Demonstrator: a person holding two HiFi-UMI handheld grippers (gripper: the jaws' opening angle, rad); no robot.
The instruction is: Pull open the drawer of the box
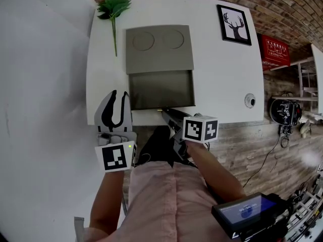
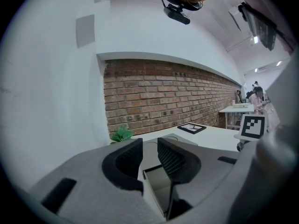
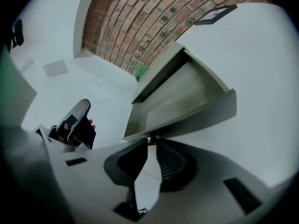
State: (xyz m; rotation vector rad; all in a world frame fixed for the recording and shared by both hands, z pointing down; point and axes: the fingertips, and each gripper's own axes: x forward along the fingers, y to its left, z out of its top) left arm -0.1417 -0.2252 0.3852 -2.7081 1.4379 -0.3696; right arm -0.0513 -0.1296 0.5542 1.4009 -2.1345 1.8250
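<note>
The box [image 1: 159, 49] is a flat, matt grey block with two shallow round recesses in its lid, on a smooth white table [image 1: 222, 74]. Its drawer [image 1: 161, 88], a plain square-cornered tray with a bare floor, stands pulled out directly ahead of the right gripper [image 3: 150, 142]. That gripper's ribbed dark pads [image 3: 170, 160] are clenched on the small brassy knob [image 3: 149, 138] at the drawer's front. The left gripper [image 1: 119, 95] hangs released and empty, beside the drawer's near left corner.

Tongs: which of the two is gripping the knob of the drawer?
The right tongs: closed on the small knob at the drawer front. The left tongs hang open beside it, holding nothing.
</note>
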